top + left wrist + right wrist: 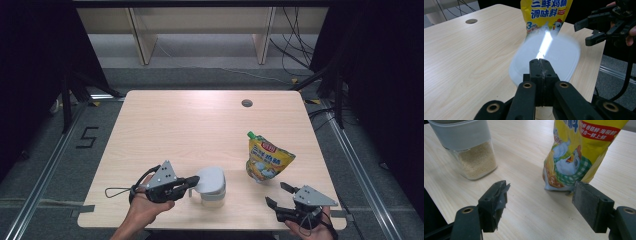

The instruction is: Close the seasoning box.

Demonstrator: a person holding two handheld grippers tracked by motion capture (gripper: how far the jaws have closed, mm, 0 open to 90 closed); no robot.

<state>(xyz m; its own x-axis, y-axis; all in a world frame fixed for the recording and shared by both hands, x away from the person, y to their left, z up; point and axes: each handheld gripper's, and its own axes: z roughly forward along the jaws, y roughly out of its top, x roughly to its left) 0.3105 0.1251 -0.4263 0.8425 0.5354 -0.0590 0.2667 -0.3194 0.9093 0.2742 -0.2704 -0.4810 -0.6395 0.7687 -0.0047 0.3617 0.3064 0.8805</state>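
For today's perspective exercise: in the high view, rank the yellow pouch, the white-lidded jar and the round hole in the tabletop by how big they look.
1. Yellow pouch and white-lidded jar: too alike in apparent size to rank.
2. Round hole: plainly smallest, though it lies farther from the camera.

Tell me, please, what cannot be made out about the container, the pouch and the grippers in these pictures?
- Lid of the container: blurred in the left gripper view, so whether the shut left gripper pinches its edge is unclear.
- Container's top: cut off by the upper edge in the right gripper view.
- Yellow pouch: its cap is cut off in both gripper views; the print is too small in the high view.
- Right gripper: open, holding nothing.
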